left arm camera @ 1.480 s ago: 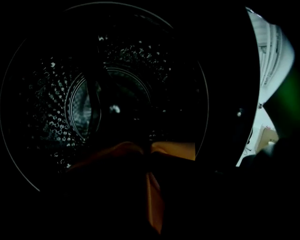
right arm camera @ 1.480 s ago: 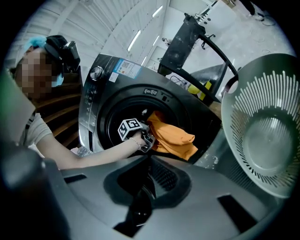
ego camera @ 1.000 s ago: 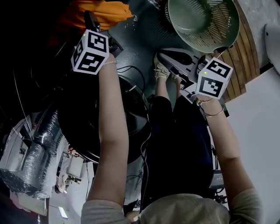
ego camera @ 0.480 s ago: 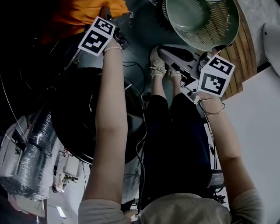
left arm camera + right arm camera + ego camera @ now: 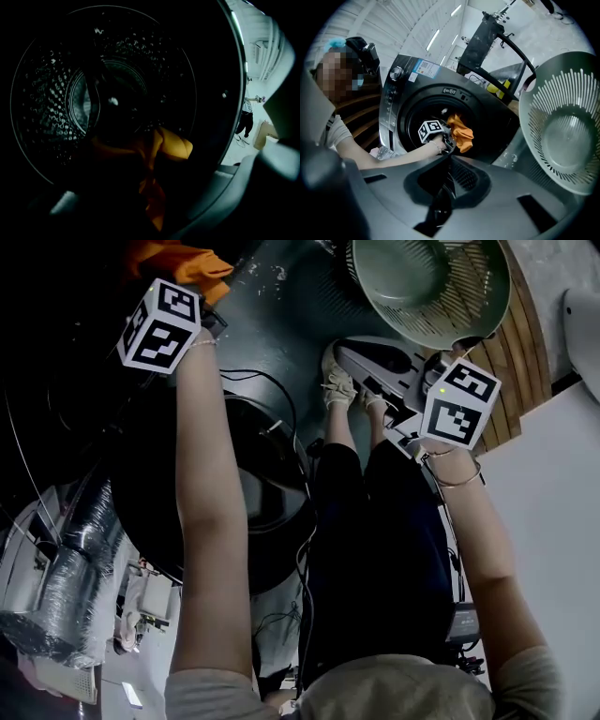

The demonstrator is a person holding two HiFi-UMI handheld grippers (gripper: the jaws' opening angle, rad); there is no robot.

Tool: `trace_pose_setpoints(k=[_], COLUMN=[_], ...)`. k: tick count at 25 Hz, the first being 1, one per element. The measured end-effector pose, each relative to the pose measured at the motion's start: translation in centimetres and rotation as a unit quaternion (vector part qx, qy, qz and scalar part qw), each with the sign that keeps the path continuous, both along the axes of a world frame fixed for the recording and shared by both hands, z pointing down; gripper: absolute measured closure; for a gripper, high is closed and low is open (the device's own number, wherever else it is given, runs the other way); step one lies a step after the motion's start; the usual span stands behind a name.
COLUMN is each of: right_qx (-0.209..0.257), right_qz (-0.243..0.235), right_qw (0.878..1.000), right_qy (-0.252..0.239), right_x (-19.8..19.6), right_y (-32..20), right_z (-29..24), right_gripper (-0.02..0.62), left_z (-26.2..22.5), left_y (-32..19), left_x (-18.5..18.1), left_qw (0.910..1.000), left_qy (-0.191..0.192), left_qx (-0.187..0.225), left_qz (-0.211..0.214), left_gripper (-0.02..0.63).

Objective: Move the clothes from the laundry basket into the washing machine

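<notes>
In the head view, the dark, scuffed floor (image 5: 281, 306) carries the washing machine (image 5: 405, 84) at the left and the pale green laundry basket (image 5: 403, 287) at the right, beside a wooden strip (image 5: 525, 362). The person's shoes (image 5: 339, 385) stand between them, and a thin cable (image 5: 272, 390) loops nearby. An orange garment (image 5: 461, 132) lies at the drum's mouth, possibly over its lip.

I see a silver crinkled foil duct hose (image 5: 75, 577); brown wooden planks (image 5: 527, 360) lie far right of it, white flooring (image 5: 553, 521) too.
</notes>
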State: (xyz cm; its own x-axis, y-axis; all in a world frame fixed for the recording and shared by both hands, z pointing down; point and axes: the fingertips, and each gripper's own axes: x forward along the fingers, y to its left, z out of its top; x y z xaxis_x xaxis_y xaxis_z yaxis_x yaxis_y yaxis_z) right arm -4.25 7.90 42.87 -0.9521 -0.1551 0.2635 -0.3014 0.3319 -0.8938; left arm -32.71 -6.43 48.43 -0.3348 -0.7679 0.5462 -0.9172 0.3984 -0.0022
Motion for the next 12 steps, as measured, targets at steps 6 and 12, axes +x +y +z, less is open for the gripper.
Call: trace_pose_setpoints(k=[6,12], right_qx=[0.001,-0.004], right_qz=[0.000,0.003], right_qw=[1.000,1.000], right_qy=[-0.007,-0.010], right_x=[-0.4,-0.6], right_y=[0.1,0.4], right_z=[0.0,0.1], right_gripper=[0.574,0.574], left_z=[-3.9,0.2], left_y=[-3.5,-0.4], left_x=[-3.7,-2.2], left_qw=[0.9976,0.9981], left_qy=[-0.040,0.029], left_qx=[0.053,0.016], left_qz=[-0.020,-0.052], left_gripper=[0.532,0.392])
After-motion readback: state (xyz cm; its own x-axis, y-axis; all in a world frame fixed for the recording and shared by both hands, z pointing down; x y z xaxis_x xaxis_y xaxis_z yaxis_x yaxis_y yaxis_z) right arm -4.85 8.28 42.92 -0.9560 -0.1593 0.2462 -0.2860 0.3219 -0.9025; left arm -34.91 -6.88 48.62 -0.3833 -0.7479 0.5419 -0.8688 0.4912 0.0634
